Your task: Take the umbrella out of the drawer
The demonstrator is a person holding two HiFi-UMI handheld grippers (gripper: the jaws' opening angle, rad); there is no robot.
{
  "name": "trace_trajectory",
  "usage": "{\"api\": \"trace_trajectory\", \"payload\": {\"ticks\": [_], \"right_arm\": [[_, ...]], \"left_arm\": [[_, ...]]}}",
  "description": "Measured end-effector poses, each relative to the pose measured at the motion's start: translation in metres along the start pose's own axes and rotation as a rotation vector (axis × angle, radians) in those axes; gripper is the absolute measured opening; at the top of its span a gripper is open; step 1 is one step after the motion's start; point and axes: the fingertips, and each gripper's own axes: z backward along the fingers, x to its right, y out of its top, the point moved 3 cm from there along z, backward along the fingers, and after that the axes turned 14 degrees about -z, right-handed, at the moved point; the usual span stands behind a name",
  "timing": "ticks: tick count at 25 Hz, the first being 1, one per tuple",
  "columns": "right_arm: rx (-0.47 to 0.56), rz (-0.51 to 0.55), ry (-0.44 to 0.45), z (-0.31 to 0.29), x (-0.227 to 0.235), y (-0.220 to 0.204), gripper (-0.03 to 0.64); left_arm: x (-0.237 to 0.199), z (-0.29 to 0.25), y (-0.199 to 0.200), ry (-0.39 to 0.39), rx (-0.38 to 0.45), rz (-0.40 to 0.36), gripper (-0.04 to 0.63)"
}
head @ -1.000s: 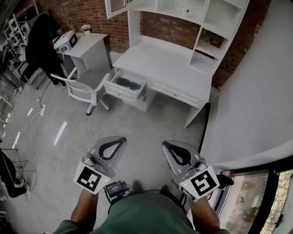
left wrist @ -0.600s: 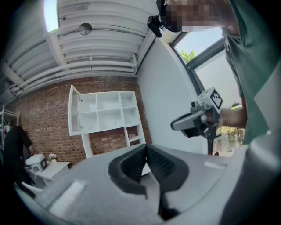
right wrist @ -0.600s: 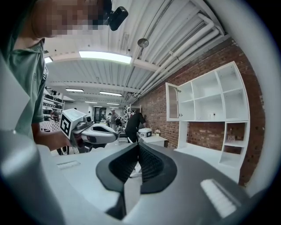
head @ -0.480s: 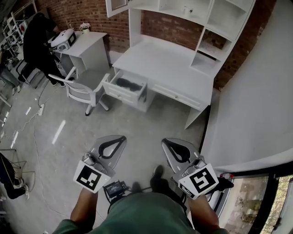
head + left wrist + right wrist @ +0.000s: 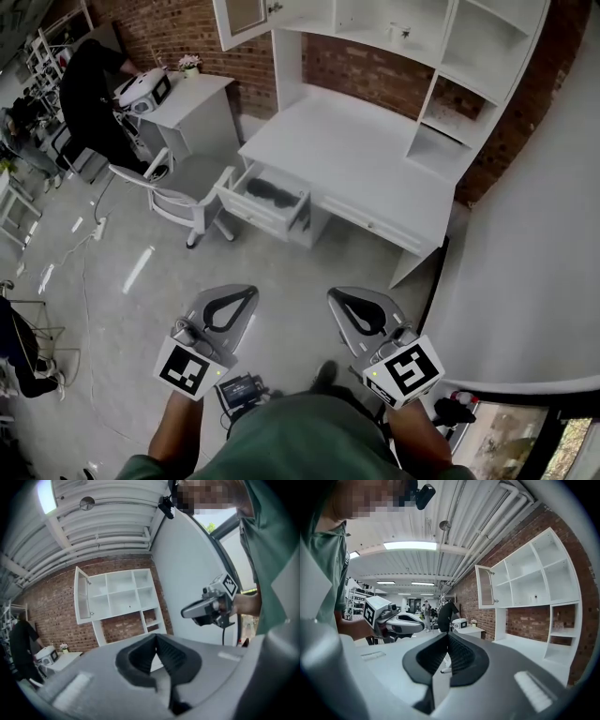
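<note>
black umbrella [image 5: 265,191] inside open white drawer [image 5: 247,208], well ahead of and apart from left gripper [image 5: 248,293] and right gripper [image 5: 336,297]; both jaw pairs pressed together, nothing between.

Bare floor [image 5: 291,267] stretches up to the desk [image 5: 356,155]. Its drawer [image 5: 253,211] stands pulled out, open from above. A chair [image 5: 192,180] crowds the drawer's left side; a wall [image 5: 525,253] closes the right.

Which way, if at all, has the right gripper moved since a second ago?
Yes. The right gripper, shut and empty, has come a little nearer the white desk and its open drawer ahead.
</note>
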Motion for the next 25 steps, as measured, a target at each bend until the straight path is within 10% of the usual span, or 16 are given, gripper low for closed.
{"api": "trace_trajectory", "payload": {"ticks": [13,25], "right_arm": [[-0.021,-0.037,0.087,-0.021,0.083,0.003,0.006],[-0.059,-0.039,-0.01,-0.103,0.122,0.009,0.008]], "left_arm": [[-0.017,-0.073,-0.007,0.042,-0.078,0.009,0.002],[-0.101,-0.119,-0.059,-0.036,-0.023,0.023,0.002]]}}
